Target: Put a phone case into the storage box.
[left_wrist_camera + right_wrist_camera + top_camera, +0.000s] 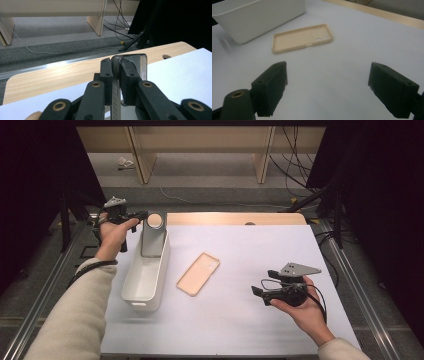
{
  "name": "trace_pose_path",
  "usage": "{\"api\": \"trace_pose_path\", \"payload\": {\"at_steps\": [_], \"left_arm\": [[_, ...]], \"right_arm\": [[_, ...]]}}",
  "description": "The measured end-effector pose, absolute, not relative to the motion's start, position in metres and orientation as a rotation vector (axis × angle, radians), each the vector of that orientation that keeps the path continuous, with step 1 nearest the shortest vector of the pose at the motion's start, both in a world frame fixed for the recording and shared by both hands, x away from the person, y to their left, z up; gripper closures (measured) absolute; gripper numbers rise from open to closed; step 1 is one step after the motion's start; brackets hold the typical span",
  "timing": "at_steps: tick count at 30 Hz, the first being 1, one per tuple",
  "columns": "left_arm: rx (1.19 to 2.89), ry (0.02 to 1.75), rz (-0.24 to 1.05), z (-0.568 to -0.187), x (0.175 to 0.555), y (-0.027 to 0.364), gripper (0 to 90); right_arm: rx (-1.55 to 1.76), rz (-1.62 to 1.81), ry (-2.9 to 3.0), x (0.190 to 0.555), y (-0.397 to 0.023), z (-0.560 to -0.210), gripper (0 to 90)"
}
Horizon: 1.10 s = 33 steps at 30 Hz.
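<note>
Currently, in the high view, the left gripper (141, 215) holds a phone (153, 237) upright over the far end of the white bin (131, 292), its long axis near vertical and its lower end inside the bin walls. The phone case (198, 273) lies flat on the white mat (250, 330), between the bin and the right gripper (260, 294), its long axis running diagonally, camera cut-outs toward the far side. Judged from this, the phone is out of its case and nearly deposited; release remains, and the case is untouched.

Left gripper view: the jaws are clamped on the phone's (132, 66) thin edge, top corner upward.

Right gripper view: the jaws (329, 87) stand wide apart, empty, aimed at the case (302, 38) beside the bin (262, 17).
</note>
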<state>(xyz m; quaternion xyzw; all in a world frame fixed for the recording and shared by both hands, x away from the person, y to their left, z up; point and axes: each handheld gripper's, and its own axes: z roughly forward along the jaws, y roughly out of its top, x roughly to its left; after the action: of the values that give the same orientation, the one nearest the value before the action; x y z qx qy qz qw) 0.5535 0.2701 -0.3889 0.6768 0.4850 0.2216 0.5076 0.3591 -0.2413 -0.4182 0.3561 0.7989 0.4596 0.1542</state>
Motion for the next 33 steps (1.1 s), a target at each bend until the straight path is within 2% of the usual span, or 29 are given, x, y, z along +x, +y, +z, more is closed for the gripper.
{"api": "trace_pose_path", "payload": {"at_steps": [33], "left_arm": [[1.777, 1.206, 0.639, -0.3975, 0.5578, 0.2711, 76.7]], "right_arm": [[1.020, 1.317, 2.290, 0.3591, -0.2416, -0.4181, 16.7]]}}
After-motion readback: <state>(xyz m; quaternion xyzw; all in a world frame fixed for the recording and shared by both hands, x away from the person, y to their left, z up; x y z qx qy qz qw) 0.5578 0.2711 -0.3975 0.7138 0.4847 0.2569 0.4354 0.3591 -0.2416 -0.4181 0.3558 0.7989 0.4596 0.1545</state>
